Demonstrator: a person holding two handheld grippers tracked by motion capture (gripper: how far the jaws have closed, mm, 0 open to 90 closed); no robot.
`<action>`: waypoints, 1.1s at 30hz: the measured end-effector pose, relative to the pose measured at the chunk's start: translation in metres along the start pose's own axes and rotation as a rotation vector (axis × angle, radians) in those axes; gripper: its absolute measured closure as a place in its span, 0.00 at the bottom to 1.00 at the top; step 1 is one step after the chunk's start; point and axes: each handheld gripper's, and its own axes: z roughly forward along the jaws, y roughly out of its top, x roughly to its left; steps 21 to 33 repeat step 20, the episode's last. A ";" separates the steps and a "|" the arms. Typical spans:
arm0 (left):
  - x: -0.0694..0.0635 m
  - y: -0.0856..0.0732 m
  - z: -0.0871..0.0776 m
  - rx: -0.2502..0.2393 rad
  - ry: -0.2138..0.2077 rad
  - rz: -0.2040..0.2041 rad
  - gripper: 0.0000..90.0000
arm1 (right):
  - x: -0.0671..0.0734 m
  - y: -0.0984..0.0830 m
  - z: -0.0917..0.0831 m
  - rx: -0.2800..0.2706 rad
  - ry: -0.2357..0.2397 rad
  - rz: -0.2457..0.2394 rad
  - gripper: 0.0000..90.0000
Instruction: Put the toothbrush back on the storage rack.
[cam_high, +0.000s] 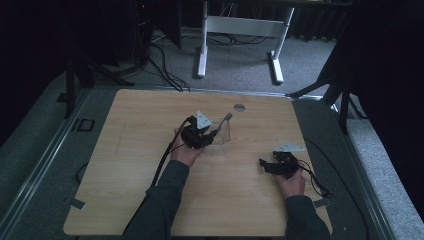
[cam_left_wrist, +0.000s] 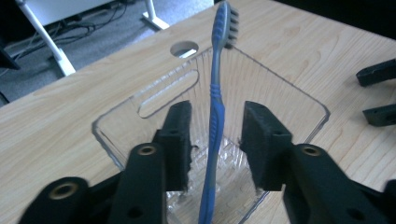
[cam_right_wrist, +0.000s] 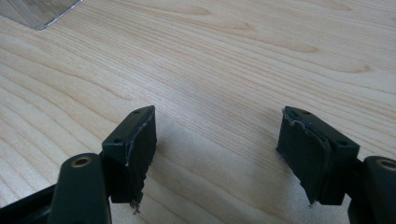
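Toothbrush (cam_left_wrist: 216, 100) stands in the clear box (cam_left_wrist: 299, 98), untouched between the left gripper's (cam_left_wrist: 215, 135) half-open jaws. Right gripper (cam_right_wrist: 217, 140), well apart from the box, gapes wide, holding nothing.

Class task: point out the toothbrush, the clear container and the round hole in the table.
toothbrush (cam_left_wrist: 215, 93), left gripper view, blue handle.
clear container (cam_left_wrist: 299, 95), left gripper view, right wall.
round hole (cam_left_wrist: 184, 48), left gripper view, its middle.

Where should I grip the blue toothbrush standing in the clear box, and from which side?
Probably grip the toothbrush at its ribbed mid-handle, coming from above: it leans nearly upright in the clear box, whose walls block its lower part. The open left gripper already straddles it there.
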 end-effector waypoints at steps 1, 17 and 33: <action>0.001 0.000 -0.002 -0.007 -0.001 0.001 0.67 | 0.000 0.000 0.000 0.000 0.000 0.000 0.31; 0.052 -0.024 -0.045 -0.154 0.167 -0.191 0.57 | 0.000 0.000 0.000 0.001 -0.001 0.001 0.31; 0.068 -0.037 -0.050 -0.160 0.200 -0.260 0.55 | 0.000 0.000 0.000 0.000 -0.001 0.000 0.31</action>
